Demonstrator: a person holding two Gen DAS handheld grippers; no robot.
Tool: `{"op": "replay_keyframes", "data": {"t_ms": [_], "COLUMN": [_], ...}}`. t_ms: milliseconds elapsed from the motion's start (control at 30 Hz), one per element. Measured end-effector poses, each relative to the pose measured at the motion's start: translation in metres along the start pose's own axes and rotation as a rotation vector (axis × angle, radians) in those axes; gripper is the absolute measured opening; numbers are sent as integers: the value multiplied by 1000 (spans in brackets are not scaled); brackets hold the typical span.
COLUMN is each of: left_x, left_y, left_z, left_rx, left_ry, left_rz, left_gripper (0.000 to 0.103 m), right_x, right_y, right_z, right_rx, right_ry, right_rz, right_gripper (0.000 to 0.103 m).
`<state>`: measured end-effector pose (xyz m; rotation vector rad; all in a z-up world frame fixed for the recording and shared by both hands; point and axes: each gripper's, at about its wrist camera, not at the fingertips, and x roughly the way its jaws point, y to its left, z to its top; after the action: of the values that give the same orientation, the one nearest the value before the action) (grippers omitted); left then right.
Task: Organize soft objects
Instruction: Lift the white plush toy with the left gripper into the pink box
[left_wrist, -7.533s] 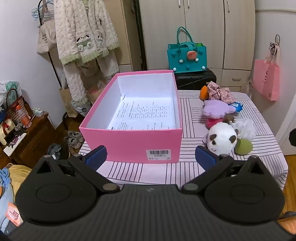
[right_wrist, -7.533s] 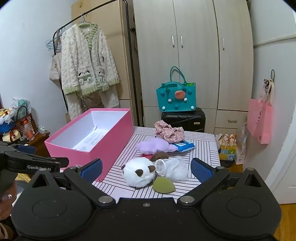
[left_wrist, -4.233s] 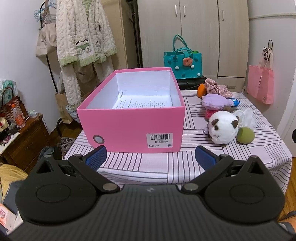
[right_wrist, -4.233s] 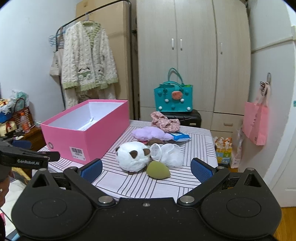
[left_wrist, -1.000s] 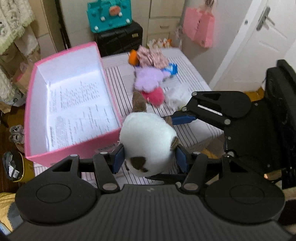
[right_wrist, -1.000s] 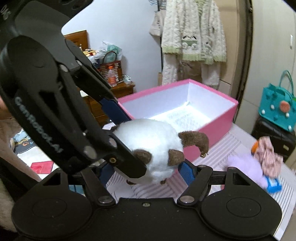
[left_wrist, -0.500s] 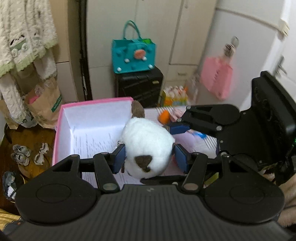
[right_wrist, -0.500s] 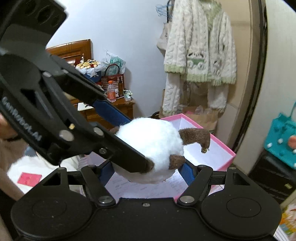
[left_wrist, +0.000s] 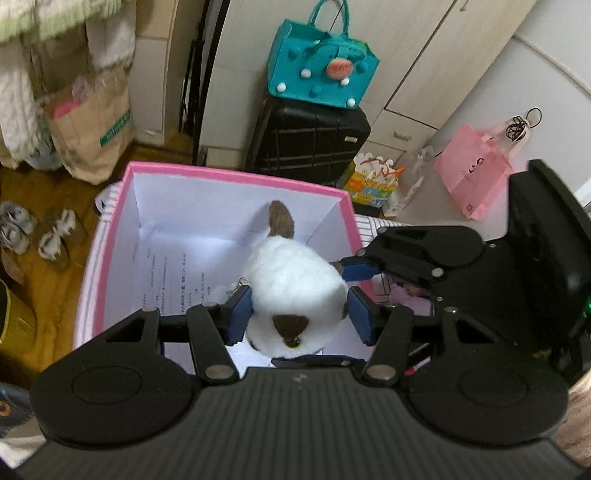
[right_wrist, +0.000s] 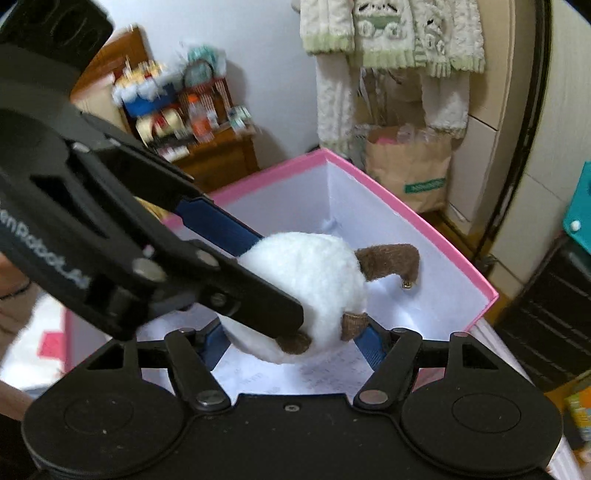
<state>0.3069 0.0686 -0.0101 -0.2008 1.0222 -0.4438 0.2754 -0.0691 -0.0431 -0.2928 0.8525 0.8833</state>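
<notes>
A white plush toy (left_wrist: 291, 284) with brown ears and a brown tail hangs above the open pink box (left_wrist: 236, 175), over the printed sheet (left_wrist: 170, 273) on its floor. My left gripper (left_wrist: 299, 314) is shut on the toy's sides with its blue pads. The right gripper's blue pad (left_wrist: 354, 268) comes in from the right against the toy. In the right wrist view the plush toy (right_wrist: 306, 273) sits between the right gripper (right_wrist: 291, 345) pads, whose jaws are closing on it. There the left gripper (right_wrist: 277, 278) clamps it from the left, above the pink box (right_wrist: 406, 214).
Behind the box stand a black suitcase (left_wrist: 314, 144) with a teal bag (left_wrist: 325, 70) on top, and a pink bag (left_wrist: 472, 177) hangs to the right. A paper bag (left_wrist: 92, 125) and shoes (left_wrist: 37, 236) are on the floor. A cluttered wooden cabinet (right_wrist: 207, 147) stands left.
Both grippers have carried the plush toy from beside the box to above its inside and slightly lower. The left wrist view has rolled and now looks down into the box.
</notes>
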Motion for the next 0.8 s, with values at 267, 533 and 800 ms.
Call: {"op": "replay_keyframes", "data": {"t_ms": [267, 533, 800], "left_x": [33, 43, 53], "left_y": [19, 28, 39], "left_z": [4, 0, -2], "left_rx": [-63, -71, -141], "left_ry": [36, 28, 39], "left_rz": [-50, -73, -47], "left_gripper": [53, 50, 48], "right_x": [15, 21, 23], "right_y": [3, 9, 8], "right_z": [7, 4, 4], "right_rx": [-108, -193, -216], "right_ry": [101, 104, 94], "right_rz": [-167, -236, -235], "right_gripper": [75, 76, 77]}}
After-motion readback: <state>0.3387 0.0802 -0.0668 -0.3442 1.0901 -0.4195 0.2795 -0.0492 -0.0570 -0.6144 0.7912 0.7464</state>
